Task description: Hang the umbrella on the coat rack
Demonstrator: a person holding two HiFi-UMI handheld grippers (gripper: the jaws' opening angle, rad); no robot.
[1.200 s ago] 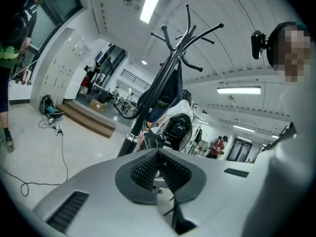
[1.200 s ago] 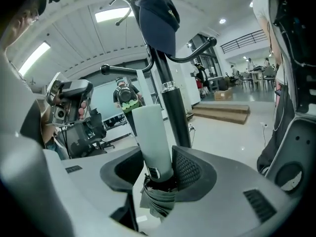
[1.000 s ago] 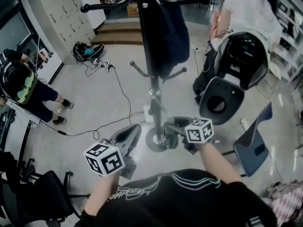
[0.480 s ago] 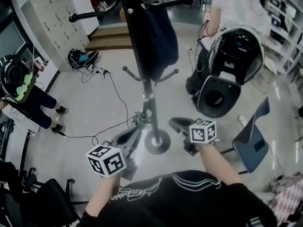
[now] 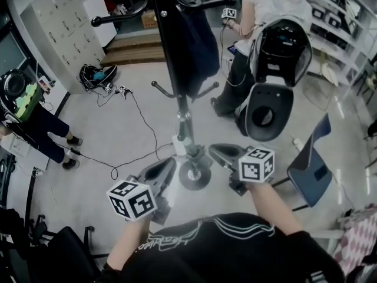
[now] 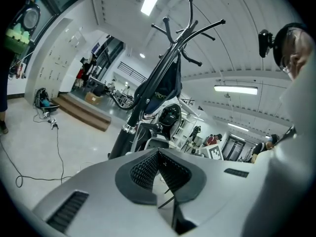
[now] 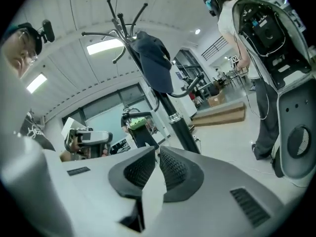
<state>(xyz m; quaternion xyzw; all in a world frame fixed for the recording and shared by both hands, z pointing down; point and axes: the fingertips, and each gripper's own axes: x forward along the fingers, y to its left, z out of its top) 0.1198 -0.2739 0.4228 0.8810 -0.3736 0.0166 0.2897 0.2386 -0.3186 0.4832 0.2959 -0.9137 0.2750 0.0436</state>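
The coat rack [image 5: 171,52] rises through the upper centre of the head view, its round base [image 5: 194,174] on the floor [image 5: 129,122] at centre. A dark blue folded bundle, apparently the umbrella [image 5: 200,46], hangs from the rack's top, against the right of the pole. The left gripper [image 5: 168,165] sits lower left of the base, its fingers [image 6: 143,169] together on nothing. The right gripper [image 5: 215,152] is just right of the pole. Its fingers [image 7: 175,169] have just been closing and stand a thin slit apart, nothing between them. A cardboard box [image 5: 150,19] sits above the steps [image 5: 138,46] at upper left. What is in it cannot be seen.
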